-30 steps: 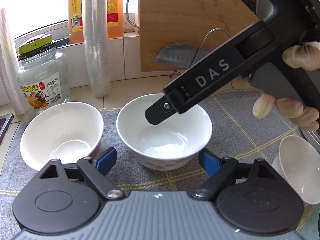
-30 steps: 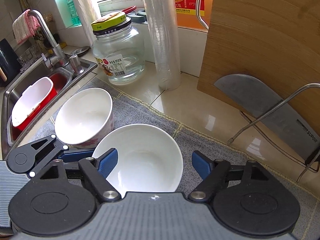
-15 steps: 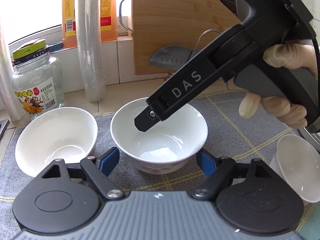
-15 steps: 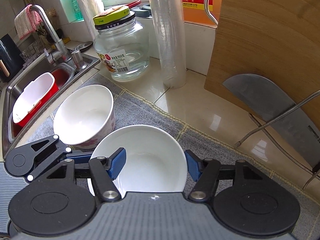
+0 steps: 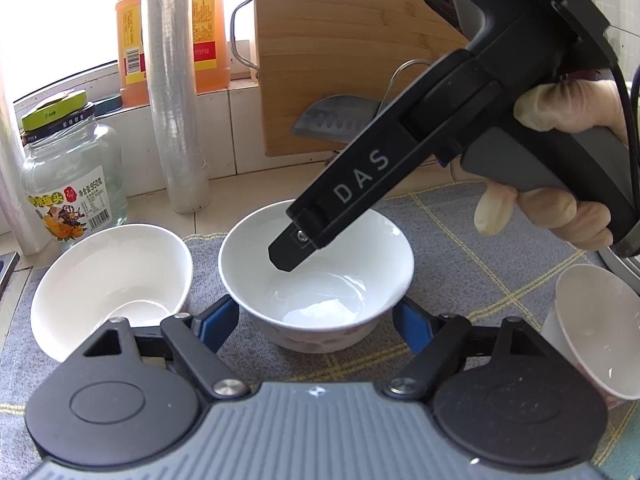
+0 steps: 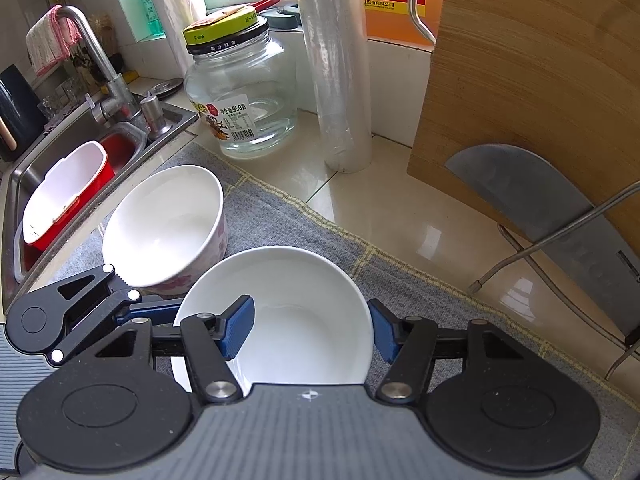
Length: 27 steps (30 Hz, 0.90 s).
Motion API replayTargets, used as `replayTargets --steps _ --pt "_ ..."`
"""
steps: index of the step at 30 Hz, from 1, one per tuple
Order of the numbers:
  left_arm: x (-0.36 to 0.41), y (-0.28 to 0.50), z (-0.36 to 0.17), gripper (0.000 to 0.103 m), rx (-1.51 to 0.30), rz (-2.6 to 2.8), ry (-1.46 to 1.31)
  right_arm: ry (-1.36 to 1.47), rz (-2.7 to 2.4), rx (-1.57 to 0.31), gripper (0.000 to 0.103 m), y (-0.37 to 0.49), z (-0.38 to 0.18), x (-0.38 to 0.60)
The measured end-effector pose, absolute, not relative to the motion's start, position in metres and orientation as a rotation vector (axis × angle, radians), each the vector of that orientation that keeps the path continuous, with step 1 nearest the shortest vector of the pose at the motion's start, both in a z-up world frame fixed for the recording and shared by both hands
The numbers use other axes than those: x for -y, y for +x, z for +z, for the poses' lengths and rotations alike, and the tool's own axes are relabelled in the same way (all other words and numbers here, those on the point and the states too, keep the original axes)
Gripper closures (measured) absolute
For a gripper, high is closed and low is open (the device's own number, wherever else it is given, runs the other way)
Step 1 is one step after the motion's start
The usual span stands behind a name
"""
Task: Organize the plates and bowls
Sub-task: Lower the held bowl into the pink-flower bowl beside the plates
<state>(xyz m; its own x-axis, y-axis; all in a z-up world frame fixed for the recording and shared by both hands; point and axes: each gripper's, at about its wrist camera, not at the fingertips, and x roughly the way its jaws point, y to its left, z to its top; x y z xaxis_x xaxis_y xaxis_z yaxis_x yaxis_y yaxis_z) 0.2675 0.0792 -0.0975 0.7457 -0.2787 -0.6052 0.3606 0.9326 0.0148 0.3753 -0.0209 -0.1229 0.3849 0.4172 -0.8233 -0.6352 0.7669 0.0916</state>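
Three white bowls stand on a grey checked mat (image 5: 448, 232). The middle bowl (image 5: 316, 276) (image 6: 296, 320) sits between the open blue fingers of my left gripper (image 5: 316, 320), which stand apart from its sides. My right gripper (image 6: 312, 328) reaches over this bowl from the right; one blue finger (image 6: 238, 330) is inside the bowl and the other (image 6: 382, 332) outside its right rim, the jaws partly closed around the rim. A second bowl (image 5: 112, 284) (image 6: 164, 224) stands to the left. A third bowl (image 5: 596, 328) lies tilted at the right edge.
Behind the mat stand a glass jar (image 5: 68, 176), a roll of plastic wrap (image 5: 172, 92), an orange bottle (image 5: 132, 36), a wooden cutting board (image 5: 344, 52) and a cleaver (image 6: 552, 204) on a wire rack. A sink (image 6: 68, 160) with a red-and-white tub lies left.
My right gripper has lowered over the middle bowl and its jaws have narrowed, one finger now inside the rim. The left gripper has stayed open around the bowl.
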Motion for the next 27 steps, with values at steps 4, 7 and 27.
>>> replayTargets --steps 4,7,27 --pt "-0.080 0.268 -0.098 0.020 -0.643 -0.356 0.135 -0.248 0.679 -0.969 0.036 0.375 -0.122 0.022" --pt "-0.080 0.267 -0.097 0.020 -0.647 -0.355 0.137 -0.253 0.681 -0.968 0.036 0.373 -0.121 0.022" --pt "-0.078 0.229 -0.061 0.020 -0.676 -0.364 0.140 -0.210 0.724 -0.945 0.036 0.330 -0.095 0.032"
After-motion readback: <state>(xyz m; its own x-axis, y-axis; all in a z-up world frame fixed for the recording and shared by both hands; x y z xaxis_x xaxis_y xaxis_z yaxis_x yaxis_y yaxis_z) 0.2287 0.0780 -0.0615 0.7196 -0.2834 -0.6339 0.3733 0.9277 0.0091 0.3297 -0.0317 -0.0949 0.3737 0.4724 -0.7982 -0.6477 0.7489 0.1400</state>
